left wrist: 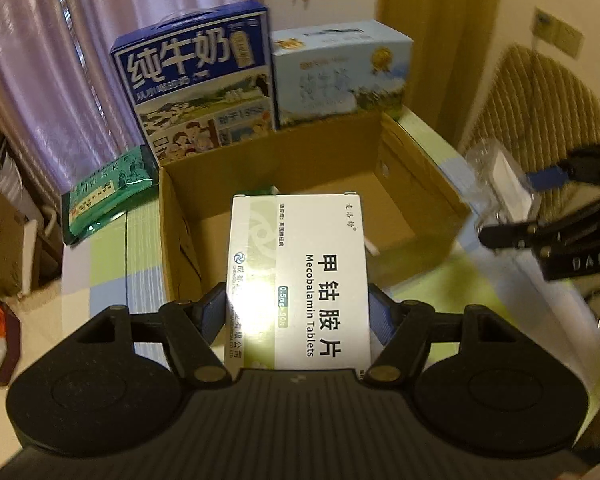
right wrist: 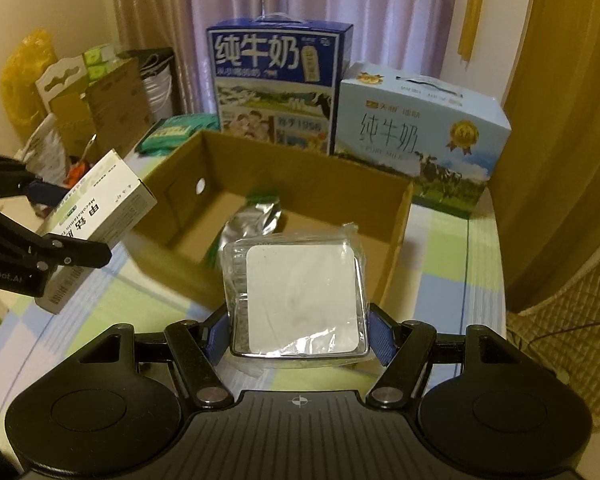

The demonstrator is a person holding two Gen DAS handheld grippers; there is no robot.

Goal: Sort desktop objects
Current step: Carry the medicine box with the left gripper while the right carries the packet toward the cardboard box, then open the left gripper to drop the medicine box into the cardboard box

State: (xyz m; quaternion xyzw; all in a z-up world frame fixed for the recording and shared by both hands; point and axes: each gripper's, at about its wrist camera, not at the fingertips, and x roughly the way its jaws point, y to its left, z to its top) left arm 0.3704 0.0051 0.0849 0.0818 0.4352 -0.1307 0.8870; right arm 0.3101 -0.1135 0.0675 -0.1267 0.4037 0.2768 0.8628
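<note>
My left gripper [left wrist: 298,316] is shut on a white tablet box [left wrist: 300,276] and holds it over the near wall of an open cardboard box [left wrist: 320,152]. From the right wrist view the same tablet box [right wrist: 100,208] hangs at the left, left of the cardboard box [right wrist: 300,168]. My right gripper [right wrist: 298,332] is shut on a clear plastic packet with a white square inside [right wrist: 300,296], just in front of the cardboard box. That packet [left wrist: 504,184] shows at the right in the left wrist view. A silver and green pouch [right wrist: 256,220] lies inside the cardboard box.
Two milk cartons stand behind the cardboard box, a dark blue one [right wrist: 280,84] and a light blue one [right wrist: 416,132]. A green packet [left wrist: 108,196] lies at the left. The checked tablecloth [right wrist: 444,264] covers the table. A wicker chair back [left wrist: 540,104] stands at the right.
</note>
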